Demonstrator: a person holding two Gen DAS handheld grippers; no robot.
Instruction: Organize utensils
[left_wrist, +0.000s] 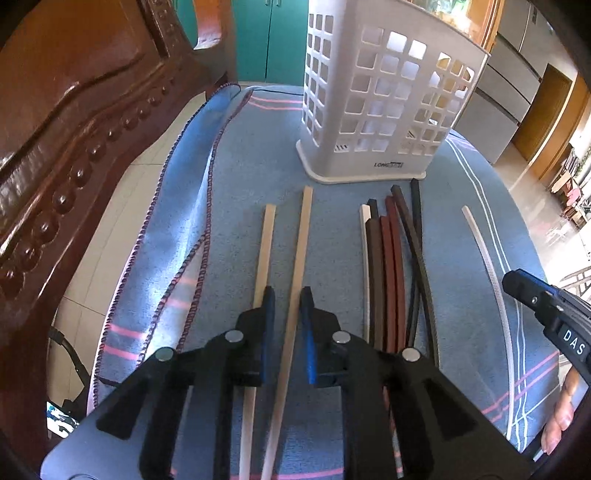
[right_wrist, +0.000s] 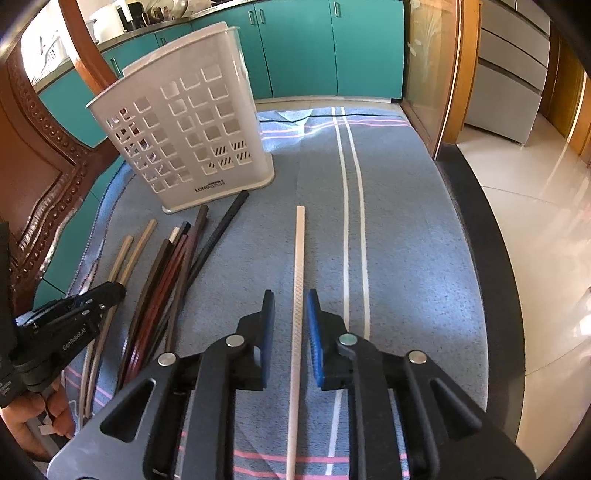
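On a tabletop covered by a blue cloth (right_wrist: 406, 221) with pink and white stripes, a white perforated utensil holder (left_wrist: 384, 96) stands upright at the far side. Chopsticks lie on the cloth in front of it, pointing roughly toward it.

The left claw (left_wrist: 287, 295) hovers low over two pale wooden chopsticks (left_wrist: 301, 236) that lie side by side and a little apart. Its jaws stand slightly parted: the right-hand stick of the pair runs through the gap without the blue pads visibly pressing on it, while the other stick passes under the outer side of the left finger.

To the right of that pair lies a loose bundle of dark chopsticks (left_wrist: 391, 258), brown, reddish and black, with one white stick along its left edge; their far tips reach close to the holder's base.

Further right and apart from the bundle, a single white chopstick (right_wrist: 298, 258) lies straight on the cloth. The right claw (right_wrist: 290, 299) straddles it with jaws narrowly open, the stick centred in the gap and touched by neither pad.

A carved wooden chair (left_wrist: 74, 110) stands at the left edge of the tabletop.
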